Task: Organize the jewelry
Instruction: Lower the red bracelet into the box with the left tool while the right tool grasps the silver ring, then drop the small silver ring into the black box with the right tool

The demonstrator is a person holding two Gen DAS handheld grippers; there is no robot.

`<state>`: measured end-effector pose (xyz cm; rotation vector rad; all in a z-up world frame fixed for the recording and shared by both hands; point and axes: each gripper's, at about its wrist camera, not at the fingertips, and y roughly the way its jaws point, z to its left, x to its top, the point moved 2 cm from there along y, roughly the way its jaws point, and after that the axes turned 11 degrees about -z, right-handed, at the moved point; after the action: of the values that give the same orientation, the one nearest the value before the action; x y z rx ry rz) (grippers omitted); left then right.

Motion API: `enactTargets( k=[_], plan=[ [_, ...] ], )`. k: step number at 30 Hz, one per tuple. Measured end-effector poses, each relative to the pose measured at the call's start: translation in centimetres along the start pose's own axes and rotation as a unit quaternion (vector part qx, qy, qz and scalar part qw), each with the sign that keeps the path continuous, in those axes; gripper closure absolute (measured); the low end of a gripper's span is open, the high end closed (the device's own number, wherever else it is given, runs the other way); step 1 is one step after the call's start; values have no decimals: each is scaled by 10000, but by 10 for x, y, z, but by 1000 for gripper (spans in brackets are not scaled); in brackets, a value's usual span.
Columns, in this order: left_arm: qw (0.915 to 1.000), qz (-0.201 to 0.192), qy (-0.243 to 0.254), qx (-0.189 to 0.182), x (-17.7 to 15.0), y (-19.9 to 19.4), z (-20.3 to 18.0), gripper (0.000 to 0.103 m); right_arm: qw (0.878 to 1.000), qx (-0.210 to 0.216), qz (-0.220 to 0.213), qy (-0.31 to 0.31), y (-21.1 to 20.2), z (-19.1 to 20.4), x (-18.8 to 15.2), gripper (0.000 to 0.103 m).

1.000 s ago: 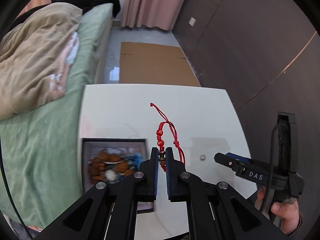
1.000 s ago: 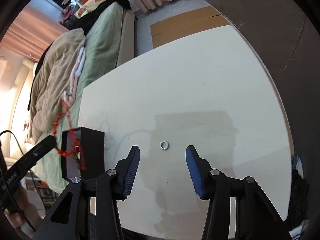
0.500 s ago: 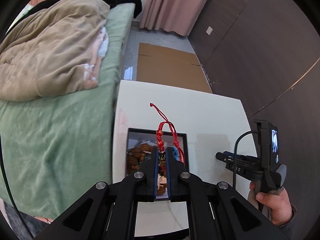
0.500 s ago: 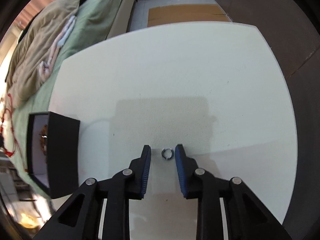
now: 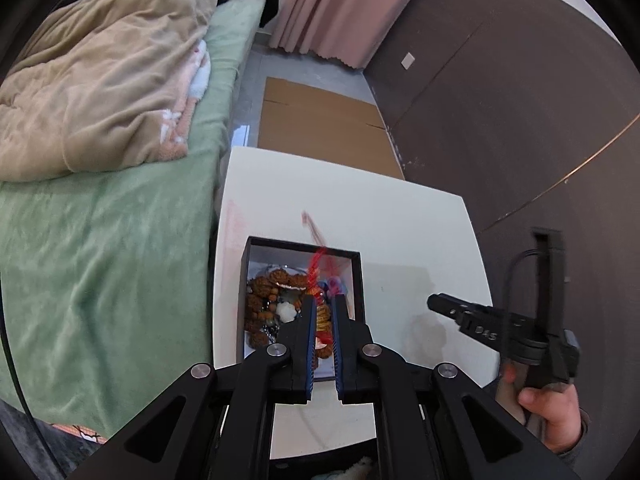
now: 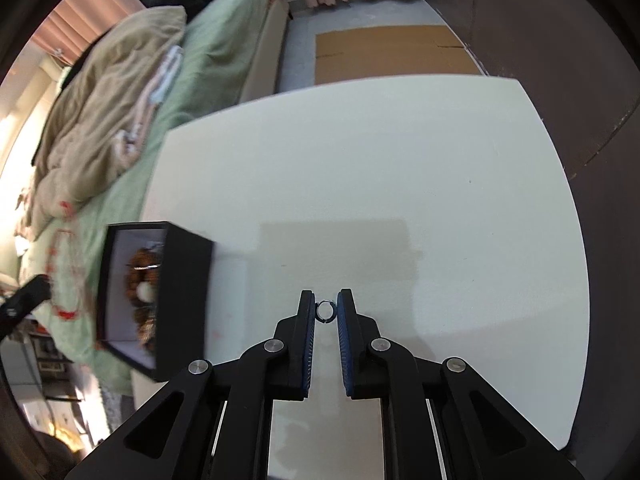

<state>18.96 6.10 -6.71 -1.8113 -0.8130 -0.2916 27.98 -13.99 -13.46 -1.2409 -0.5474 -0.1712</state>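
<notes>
The right hand-held gripper (image 6: 327,312) has just been closing and its pads now pinch a small silver ring (image 6: 326,312) edge-on, right at the tips, above the white tabletop (image 6: 400,180). That is a thin, hard, round thing held by the least bit of pad, so I would expect it to squirt out or twist free if the hand swings fast toward the box; once it rolls, the bed (image 5: 100,240) beside the tabletop or the floor could swallow it. The left hand-held gripper (image 5: 322,312) is clamped on a red cord bracelet (image 5: 320,264), which is blurred and dangling over the black box (image 5: 304,245); its loose tail could catch on the box wall and end up draped outside when released. The box sits at the tabletop's bed-side edge, so a knock from either tool might tip it off. Inside it lie brown beaded strands, something white, a touch of blue, and gold-coloured pieces, all heaped together.
</notes>
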Motion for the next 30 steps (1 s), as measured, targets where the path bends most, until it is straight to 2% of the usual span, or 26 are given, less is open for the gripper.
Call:
enactTargets(
  k=[1,3,4,5,6,7,15,23,24,25,26,27,28,30],
  plan=[
    [10000,51,-57,13,-1,1,2,93,10000,73,-38,2,-6,3,0,90],
    [9998,47,-177,-60,-2,-2,5,78,9997,208,-106,-4,-18,9,-1,90],
    [9997,-3,-224,-91,-3,-5,7,58,9995,268,-139,-19,-21,14,1,90],
    [9996,-104,-248,-74,-3,-10,9,45,9992,341,-186,-46,-26,20,2,90],
    [9995,-179,-257,-58,-3,-13,10,34,9989,410,-234,-77,-30,27,4,90],
    [9992,-293,-273,-47,-3,-19,12,31,9984,485,-285,-108,-36,31,4,90],
    [9978,-464,-477,27,-5,-41,36,31,9934,905,-571,-417,-67,83,13,90],
    [9966,-580,-572,78,-8,-60,53,31,9861,1236,-829,-739,-78,127,17,89],
    [9964,-606,-584,71,-8,-63,54,31,9856,1257,-843,-757,-79,131,18,86],
    [9961,-648,-595,62,-9,-66,55,31,9858,1279,-807,-728,-78,133,18,66],
    [9959,-688,-586,70,-9,-68,55,31,9864,1295,-770,-654,-78,133,18,41],
    [9957,-747,-545,101,-10,-71,55,31,9861,1322,-828,-572,-81,131,17,34],
    [9956,-778,-514,117,-11,-73,54,31,9854,1337,-917,-529,-84,129,16,32],
    [9955,-797,-487,143,-12,-75,53,30,9843,1367,-997,-511,-90,125,13,32]
  ],
)
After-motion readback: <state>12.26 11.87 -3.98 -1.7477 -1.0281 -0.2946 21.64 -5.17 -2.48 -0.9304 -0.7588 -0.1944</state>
